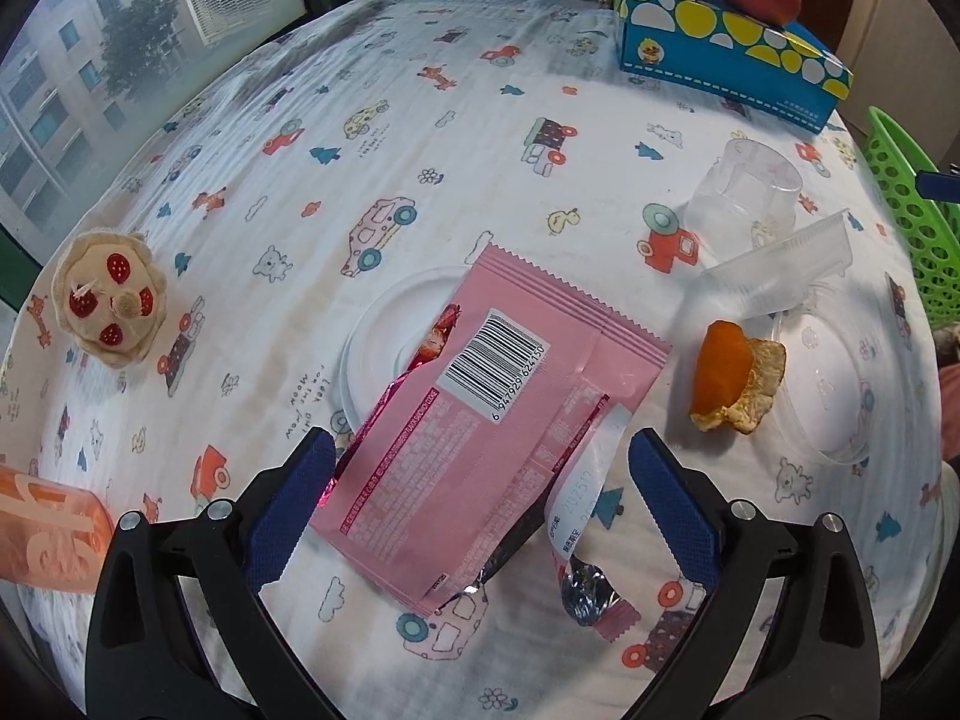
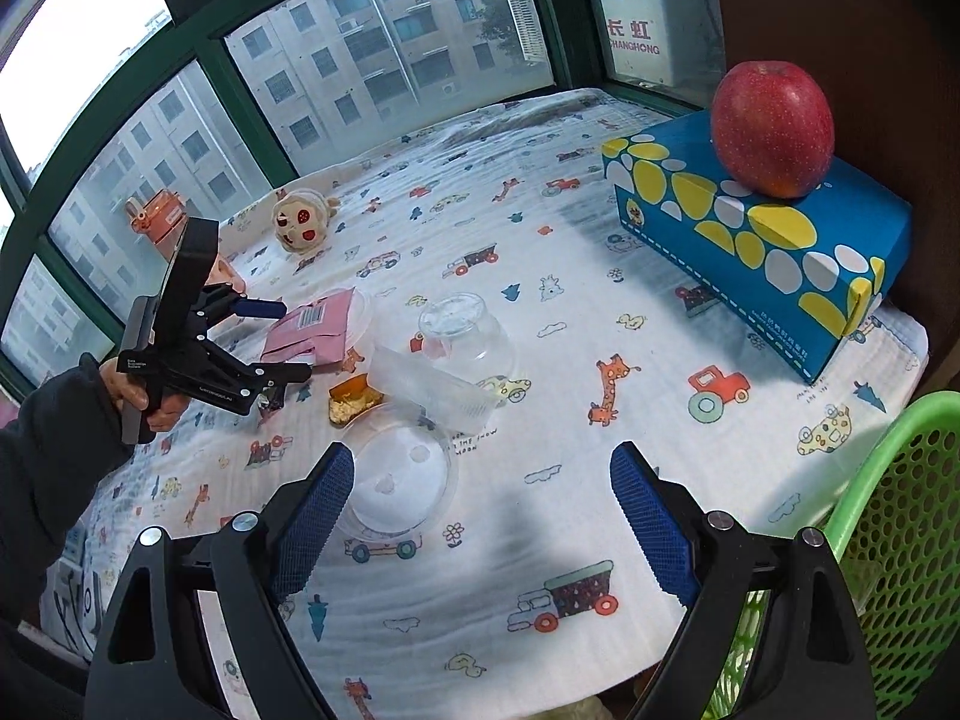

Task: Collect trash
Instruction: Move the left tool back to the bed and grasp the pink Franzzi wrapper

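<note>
Left gripper (image 1: pixel 480 492) gaping over the near end of the pink wrapper (image 1: pixel 498 414) (barcode reads 6 947929 624150), which lies half across a white lid (image 1: pixel 384 336) on the cartoon-print cloth (image 1: pixel 420 138), right gripper (image 2: pixel 480 510) equally wide and empty, "CHANGHONG" sign (image 2: pixel 630 30) at the window.

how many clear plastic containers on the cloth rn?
3. A round clear plastic cup lies tipped over mid-table; a ribbed clear plastic tray rests tilted just in front of it; a shallow clear plastic bowl sits nearest the right hand-held gripper. Others could be hidden.
</note>
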Available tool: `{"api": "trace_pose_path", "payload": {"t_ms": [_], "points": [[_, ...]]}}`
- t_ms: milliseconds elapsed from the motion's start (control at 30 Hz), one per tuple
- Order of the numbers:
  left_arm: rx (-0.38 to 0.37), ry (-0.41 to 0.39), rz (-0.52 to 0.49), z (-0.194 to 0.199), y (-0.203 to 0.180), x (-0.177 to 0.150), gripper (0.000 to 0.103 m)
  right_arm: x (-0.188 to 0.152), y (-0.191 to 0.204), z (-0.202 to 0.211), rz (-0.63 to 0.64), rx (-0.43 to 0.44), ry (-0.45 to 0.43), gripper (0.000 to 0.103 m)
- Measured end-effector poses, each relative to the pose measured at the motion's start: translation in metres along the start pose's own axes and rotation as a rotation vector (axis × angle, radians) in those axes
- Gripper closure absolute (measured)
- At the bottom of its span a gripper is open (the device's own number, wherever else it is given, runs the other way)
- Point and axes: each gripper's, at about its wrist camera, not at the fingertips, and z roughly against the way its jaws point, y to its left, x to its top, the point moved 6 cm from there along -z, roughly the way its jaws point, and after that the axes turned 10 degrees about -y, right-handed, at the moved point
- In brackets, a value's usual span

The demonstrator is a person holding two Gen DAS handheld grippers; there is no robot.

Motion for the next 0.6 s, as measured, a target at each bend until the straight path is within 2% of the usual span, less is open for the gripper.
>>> {"api": "trace_pose_path", "payload": {"t_ms": [167,267,467,533,600], "points": [[0.029,-0.011,0.010,0.002,0.001,-0.006,0.014,0.000,0.007,-0.013,0.007,0.013,0.020,0.019],[0.035,-0.020,0.024,0.006,-0.001,-0.009,0.024,0.000,0.011,-0.022,0.002,0.025,0.030,0.019],[0.016,-0.049,0.068,0.018,-0.009,-0.013,0.051,0.012,0.015,-0.040,-0.032,0.039,0.025,0.019],[0.004,-0.042,0.083,0.018,-0.011,-0.016,0.066,0.019,0.016,-0.047,-0.032,0.030,0.020,0.019],[-0.008,-0.043,0.102,0.018,-0.013,-0.018,0.073,0.026,0.018,-0.057,-0.023,0.021,0.023,0.019]]}}
